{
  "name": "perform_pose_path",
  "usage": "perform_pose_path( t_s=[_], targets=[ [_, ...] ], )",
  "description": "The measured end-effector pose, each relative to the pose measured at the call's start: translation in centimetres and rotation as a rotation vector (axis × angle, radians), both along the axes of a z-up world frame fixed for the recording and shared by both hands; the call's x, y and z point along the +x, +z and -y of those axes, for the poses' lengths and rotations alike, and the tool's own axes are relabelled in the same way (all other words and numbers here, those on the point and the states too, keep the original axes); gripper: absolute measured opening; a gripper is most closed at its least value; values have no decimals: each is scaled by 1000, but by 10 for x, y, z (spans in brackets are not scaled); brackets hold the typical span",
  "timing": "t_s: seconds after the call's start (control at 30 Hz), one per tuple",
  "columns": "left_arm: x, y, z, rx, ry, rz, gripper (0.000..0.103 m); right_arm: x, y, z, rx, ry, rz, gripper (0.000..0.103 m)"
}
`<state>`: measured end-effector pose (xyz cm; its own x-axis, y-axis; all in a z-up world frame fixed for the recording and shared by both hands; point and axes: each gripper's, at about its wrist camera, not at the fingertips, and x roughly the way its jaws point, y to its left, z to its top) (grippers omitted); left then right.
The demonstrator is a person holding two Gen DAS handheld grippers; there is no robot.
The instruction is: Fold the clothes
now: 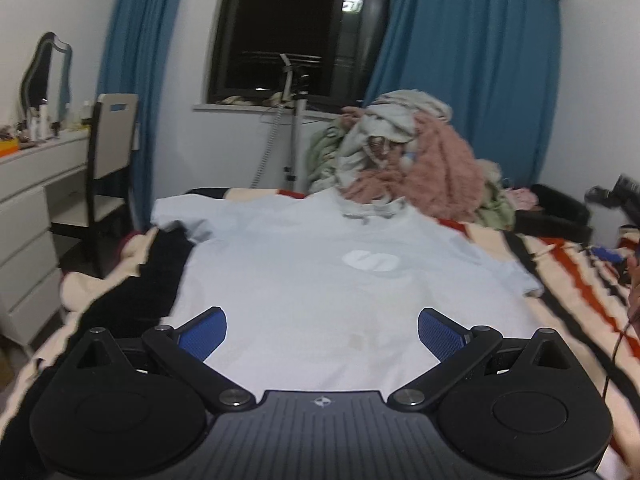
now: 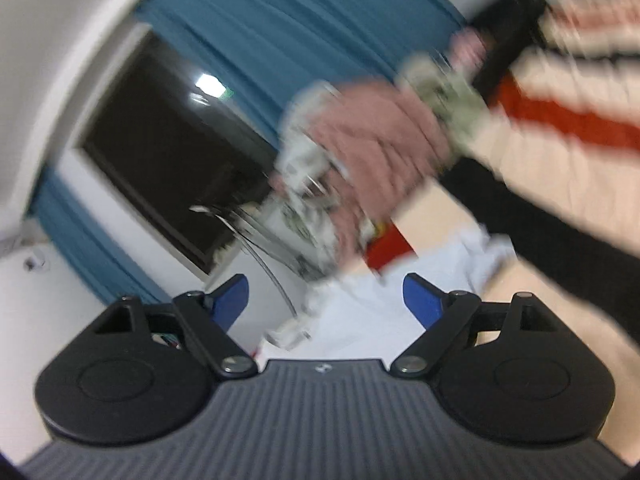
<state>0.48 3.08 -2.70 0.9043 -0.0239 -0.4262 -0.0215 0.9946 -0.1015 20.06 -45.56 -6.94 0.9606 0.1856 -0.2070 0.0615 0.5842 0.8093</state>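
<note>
A pale blue T-shirt with a white oval logo lies spread flat on the striped bedspread, collar toward the far end. My left gripper hovers over the shirt's lower hem, open, with nothing between its blue pads. The right wrist view is tilted and motion-blurred. There my right gripper is open and empty, with part of the pale shirt just beyond it.
A heap of clothes, pink, green and beige, sits at the far end of the bed. A black garment lies left of the shirt. A white dresser and chair stand at left. A tripod stands by the window.
</note>
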Motion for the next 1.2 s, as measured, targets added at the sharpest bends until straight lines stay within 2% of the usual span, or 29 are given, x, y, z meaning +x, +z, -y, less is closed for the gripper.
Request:
perform_pose_path(
  t_s=[0.07, 0.13, 0.23, 0.33, 0.4, 0.5, 0.57, 0.67, 0.7, 0.73, 0.77, 0.83, 0.97, 1.07, 1.2],
  targets=[
    [5, -2, -6, -5, 33, -10, 103, 33, -36, 17, 99, 17, -102, 83],
    [14, -7, -15, -53, 56, -34, 103, 56, -66, 29, 111, -2, -156, 82],
    [31, -16, -22, -94, 79, -60, 103, 94, -105, 36, 117, 31, -209, 82],
    [42, -21, -19, -43, 102, -43, 103, 128, -132, 36, 73, 64, -213, 82],
    [50, -25, -16, -29, 106, -47, 103, 148, -140, 34, 21, 82, -176, 83],
    [62, -32, -15, -63, 89, -82, 103, 175, -143, 29, -67, 105, -90, 83],
    [71, -38, -14, -84, 86, -97, 103, 192, -147, 30, -87, 107, -39, 82],
    [85, -47, -14, -107, 91, -114, 103, 213, -148, 32, -103, 89, -44, 64],
    [90, -50, -14, -114, 92, -119, 103, 219, -146, 32, -118, 83, -56, 45],
    [93, -52, -14, -122, 89, -123, 103, 224, -140, 30, -149, 76, -76, 19],
    [96, -54, -15, -130, 86, -127, 103, 229, -132, 29, -192, 66, -93, 12],
    [101, -55, -17, -134, 88, -138, 103, 231, -112, 25, -284, 35, -88, 10],
    [96, -42, -41, -174, 111, -154, 102, 219, -52, 0, -451, -9, -45, 10],
    [86, -29, -62, -182, 141, -137, 102, 207, 3, -47, -664, -43, -28, 10],
    [65, -11, -80, -116, 146, -88, 103, 198, 53, -128, -830, -70, -9, 10]
  ],
)
